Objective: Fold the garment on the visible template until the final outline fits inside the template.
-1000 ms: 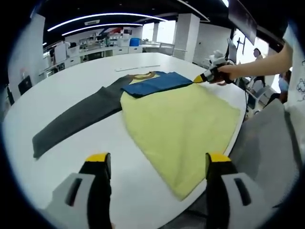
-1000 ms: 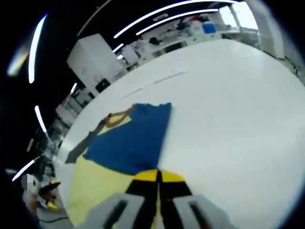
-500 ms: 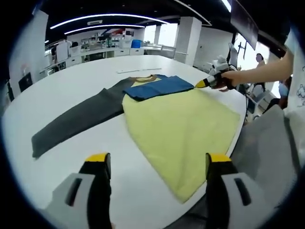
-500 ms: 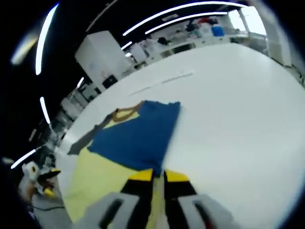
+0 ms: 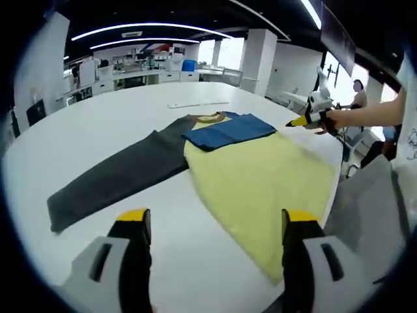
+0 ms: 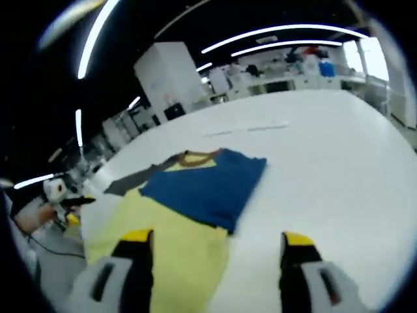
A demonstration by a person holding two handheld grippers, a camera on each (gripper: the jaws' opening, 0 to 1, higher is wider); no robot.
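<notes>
Released since a second ago, the blue sleeve lies folded; right gripper and left gripper jaws wide.

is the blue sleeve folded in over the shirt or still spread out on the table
Folded in. The blue sleeve lies flat across the yellow body below the collar; the dark sleeve stays spread out on the white table.
</notes>
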